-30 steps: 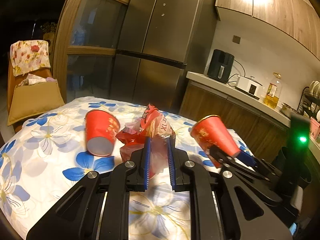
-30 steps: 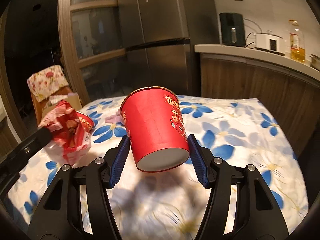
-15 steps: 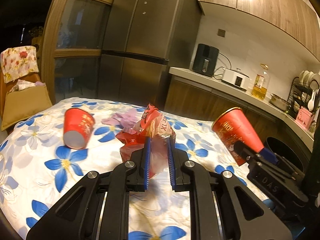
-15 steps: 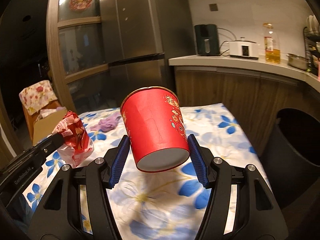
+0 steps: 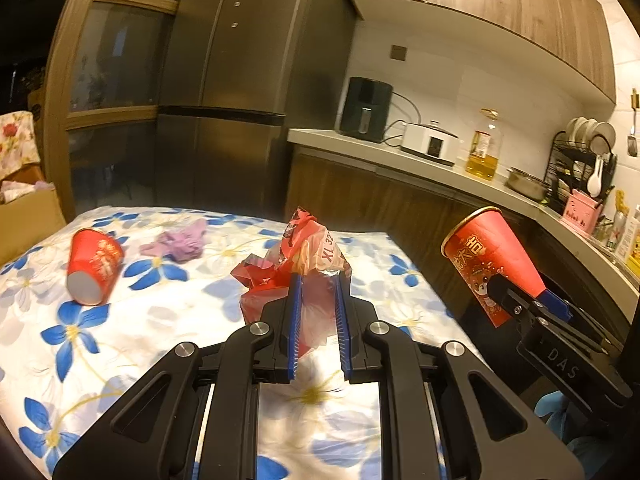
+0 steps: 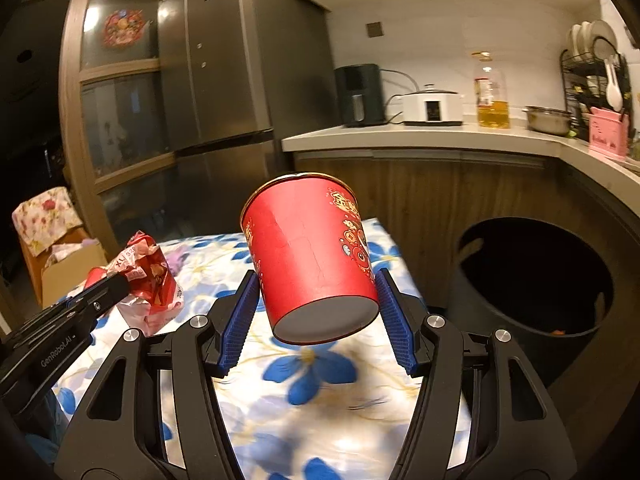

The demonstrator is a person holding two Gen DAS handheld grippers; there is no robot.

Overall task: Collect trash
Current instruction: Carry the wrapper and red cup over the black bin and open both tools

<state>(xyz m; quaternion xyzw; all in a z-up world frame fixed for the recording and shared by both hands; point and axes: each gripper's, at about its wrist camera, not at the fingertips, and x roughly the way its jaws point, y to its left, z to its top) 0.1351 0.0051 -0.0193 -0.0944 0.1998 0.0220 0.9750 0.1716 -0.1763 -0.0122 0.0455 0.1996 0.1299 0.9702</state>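
A: What's farthest left?
B: A second red cup (image 5: pixel 94 266) lies on its side on the flowered table (image 5: pixel 120 344), ahead-left of the left gripper (image 5: pixel 318 280), a purple cloth (image 5: pixel 180 242) past it.
A: And that claw?
B: Clamped on a crumpled red wrapper (image 5: pixel 298 258), lifted off the table.
A: The right gripper (image 6: pixel 316 280)?
B: It squeezes a red cup (image 6: pixel 310 252), base toward the camera. The black bin (image 6: pixel 532 292) stands ahead-right, beside the table.

red paper cup (image 6: pixel 310 256) between right gripper (image 6: pixel 318 320) pads
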